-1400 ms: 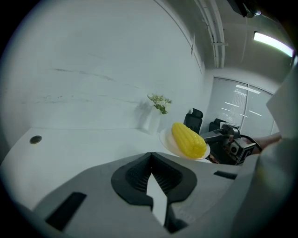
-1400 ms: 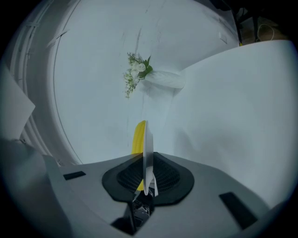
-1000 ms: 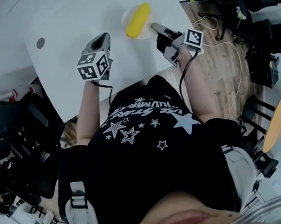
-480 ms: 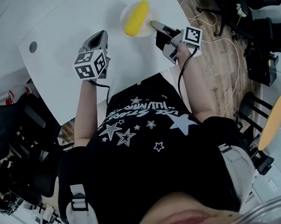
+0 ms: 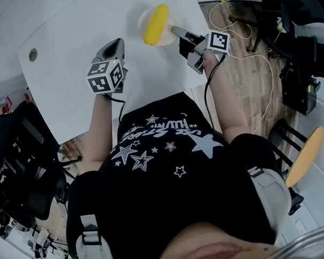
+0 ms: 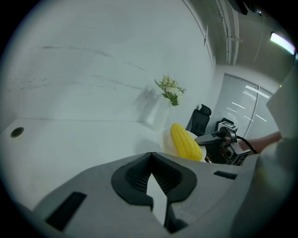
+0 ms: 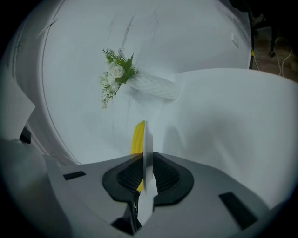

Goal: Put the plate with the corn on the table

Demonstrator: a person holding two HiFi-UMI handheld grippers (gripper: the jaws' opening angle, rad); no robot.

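A yellow corn cob (image 5: 156, 24) lies on a small white plate (image 5: 143, 20) over the far part of the white table (image 5: 68, 60). My right gripper (image 5: 175, 30) is shut on the plate's right rim. In the right gripper view the plate (image 7: 148, 144) stands edge-on between the pads, with the corn (image 7: 138, 137) behind it. Whether the plate touches the table I cannot tell. My left gripper (image 5: 114, 47) hovers over the table, nearer and to the left, shut and empty. The left gripper view shows its closed tips (image 6: 150, 155), the corn (image 6: 186, 142) and the right gripper (image 6: 219, 138).
A white vase with flowers (image 7: 139, 81) stands on the table beyond the plate. The tabletop has a round cable hole (image 5: 32, 53) at the left. Black chairs (image 5: 24, 159), cables (image 5: 267, 95) on the wooden floor and a round yellow stool (image 5: 305, 157) surround the table.
The head view has shifted a little, so the table hole sits further left. The right gripper keeps its hold on the plate; the left gripper stays where it was.
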